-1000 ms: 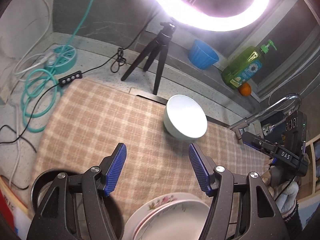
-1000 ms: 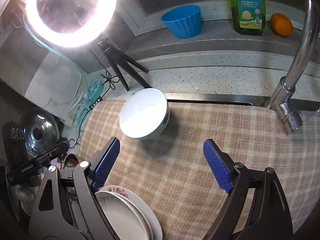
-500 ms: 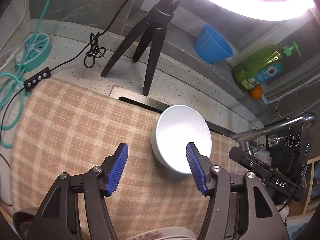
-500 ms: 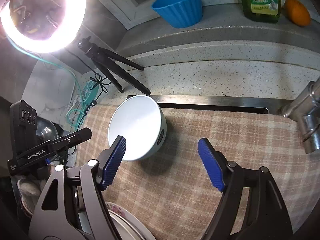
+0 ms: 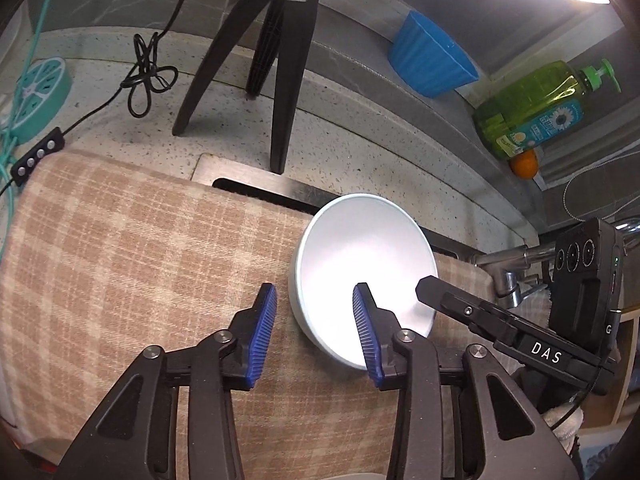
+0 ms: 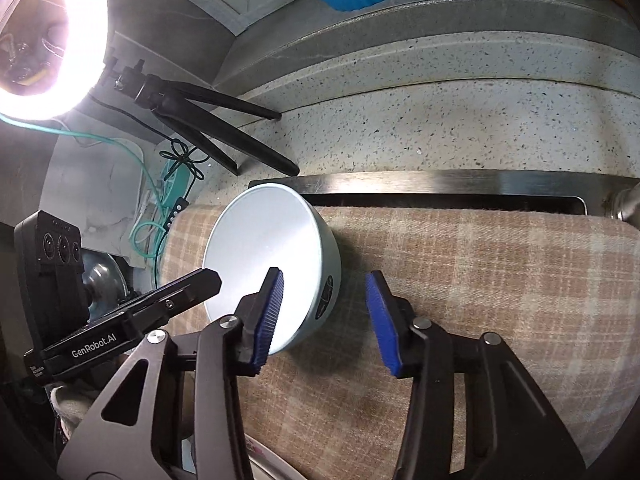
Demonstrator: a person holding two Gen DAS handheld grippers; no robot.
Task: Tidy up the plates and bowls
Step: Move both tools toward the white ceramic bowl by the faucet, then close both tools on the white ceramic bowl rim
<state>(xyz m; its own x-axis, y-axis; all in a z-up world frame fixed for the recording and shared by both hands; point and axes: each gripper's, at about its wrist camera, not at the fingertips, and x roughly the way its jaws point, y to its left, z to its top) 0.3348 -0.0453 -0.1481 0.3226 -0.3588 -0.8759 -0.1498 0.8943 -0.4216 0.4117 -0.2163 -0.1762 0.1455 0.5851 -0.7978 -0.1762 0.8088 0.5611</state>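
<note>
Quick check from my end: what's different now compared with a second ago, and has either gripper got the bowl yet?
Both grippers have moved forward to the white bowl. The left gripper and right gripper each now straddle the bowl's rim, one finger inside and one outside, on opposite sides, jaws narrowed but open; nothing is gripped yet. The bowl sits where it was on the checked cloth; the tripod and blue cup are unmoved.

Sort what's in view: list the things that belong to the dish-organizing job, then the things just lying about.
Job:
white bowl, straddled at its rim by both open tools
left tool
right tool
checked cloth under the bowl

Lying about:
blue cup
green soap bottle
orange
tripod
teal power strip
faucet
</note>
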